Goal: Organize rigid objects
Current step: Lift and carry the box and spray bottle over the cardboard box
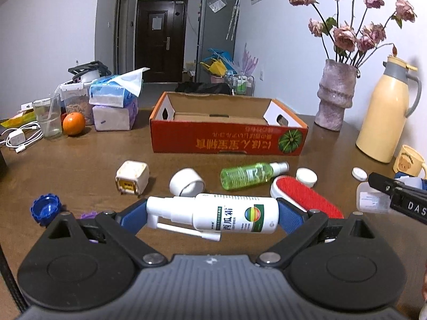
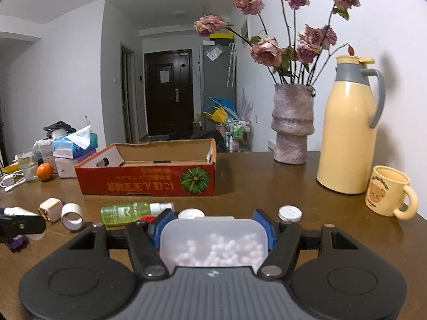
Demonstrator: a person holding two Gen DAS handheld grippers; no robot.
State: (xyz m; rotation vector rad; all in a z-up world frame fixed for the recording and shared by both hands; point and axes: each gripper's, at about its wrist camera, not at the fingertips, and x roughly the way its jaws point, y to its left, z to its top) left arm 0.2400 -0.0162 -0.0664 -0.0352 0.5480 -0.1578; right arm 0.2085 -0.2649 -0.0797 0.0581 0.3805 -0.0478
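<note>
Brown counter (image 1: 80,160) with red cardboard box (image 1: 226,138) well ahead of both tongs; right tongs (image 2: 213,228) clamped on translucent bead container (image 2: 213,240); left tongs (image 1: 212,217) clamped endwise on white spray bottle (image 1: 226,216), green spray bottle (image 1: 248,177) just beyond

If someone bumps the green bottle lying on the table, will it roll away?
Probably. The green spray bottle is round and lies on its side on the smooth wooden table, so a nudge could roll it. It looks like stiff plastic, so it likely won't squash. The red cardboard box behind might stop it.
</note>
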